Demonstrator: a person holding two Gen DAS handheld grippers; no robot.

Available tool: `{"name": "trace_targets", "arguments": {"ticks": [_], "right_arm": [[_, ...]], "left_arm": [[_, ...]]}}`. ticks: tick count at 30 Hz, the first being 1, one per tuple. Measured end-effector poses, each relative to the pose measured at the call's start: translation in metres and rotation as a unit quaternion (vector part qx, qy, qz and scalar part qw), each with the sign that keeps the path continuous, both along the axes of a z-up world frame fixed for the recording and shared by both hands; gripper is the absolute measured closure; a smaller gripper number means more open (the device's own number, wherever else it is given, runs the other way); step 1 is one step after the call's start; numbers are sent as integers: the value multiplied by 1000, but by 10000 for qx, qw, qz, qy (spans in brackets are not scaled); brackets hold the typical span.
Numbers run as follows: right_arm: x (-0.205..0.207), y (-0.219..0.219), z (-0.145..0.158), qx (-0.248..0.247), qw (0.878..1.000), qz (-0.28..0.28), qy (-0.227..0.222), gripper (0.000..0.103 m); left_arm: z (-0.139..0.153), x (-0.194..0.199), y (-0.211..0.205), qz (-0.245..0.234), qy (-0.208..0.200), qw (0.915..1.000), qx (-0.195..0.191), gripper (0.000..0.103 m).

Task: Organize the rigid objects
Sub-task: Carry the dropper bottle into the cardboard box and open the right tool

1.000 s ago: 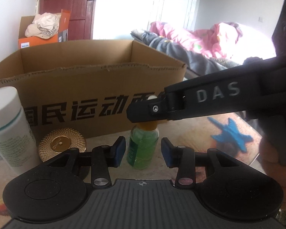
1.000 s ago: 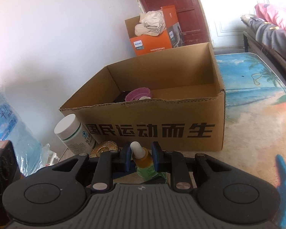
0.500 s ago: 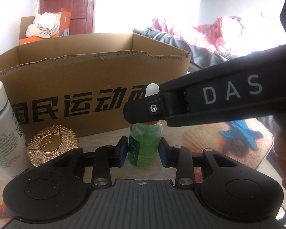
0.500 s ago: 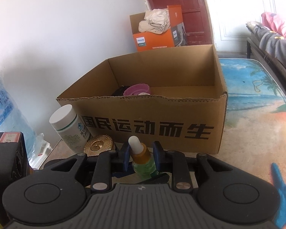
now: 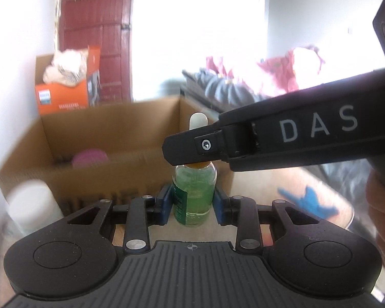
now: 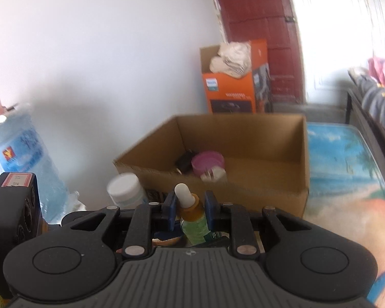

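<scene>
A green dropper bottle with an orange collar and white bulb is held upright by both grippers, above the table in front of an open cardboard box. My left gripper is shut on its green body. My right gripper is shut on its neck, and the bottle shows there too. The right gripper's finger crosses the left wrist view over the collar. The box holds a pink bowl and a dark item.
A white-capped jar stands left of the box, also in the left wrist view. An orange carton stands by the red door. A water jug is at the left. The table has a beach-print cover.
Both grippers have lifted the bottle from the table; the views now look down into the box. The left gripper closed on the bottle's body.
</scene>
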State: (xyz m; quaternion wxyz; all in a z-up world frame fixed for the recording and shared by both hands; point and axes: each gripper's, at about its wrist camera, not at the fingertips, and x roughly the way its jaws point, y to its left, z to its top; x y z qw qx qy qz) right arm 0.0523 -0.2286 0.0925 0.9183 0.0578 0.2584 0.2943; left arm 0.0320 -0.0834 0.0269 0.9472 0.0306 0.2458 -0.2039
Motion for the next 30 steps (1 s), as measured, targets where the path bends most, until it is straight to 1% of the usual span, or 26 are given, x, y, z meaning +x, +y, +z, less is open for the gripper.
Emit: {"name": "trace_targets", "arguments": {"ticks": [3,5,8,11,13,16,20,22,27,30], "right_arm": [[9,3,25,24,9995,155,-257,78],[23,4,40,53,9991,245,-328,78],[60,5,55,181,9990,368,-158,78],[103,8,59,253,9987,402,161,78],[130,11,53,244,9981,401,396,78],[168,13,37,220,9961,332,782,78],[216,15,7,178,9910,218,1312,78],[232,19,-4,52,9890,205,1462,78],[259,25,-28,-131,9846,260,1721,77],[272,27,-38,-116,9826,260,1835,77]], "left_arm": [[28,11,6,-12,-46,9999,-154,71],[44,29,12,-47,58,9992,-391,71],[60,62,18,-42,323,9972,-677,71],[63,98,18,51,533,9964,-651,71],[59,121,16,117,765,9954,-561,72],[42,155,18,197,1338,9890,-598,72],[18,201,25,327,2131,9736,-751,72],[7,220,24,410,2424,9664,-744,72],[-5,247,18,645,2796,9565,-535,72],[-13,259,17,743,2876,9540,-411,72]]}}
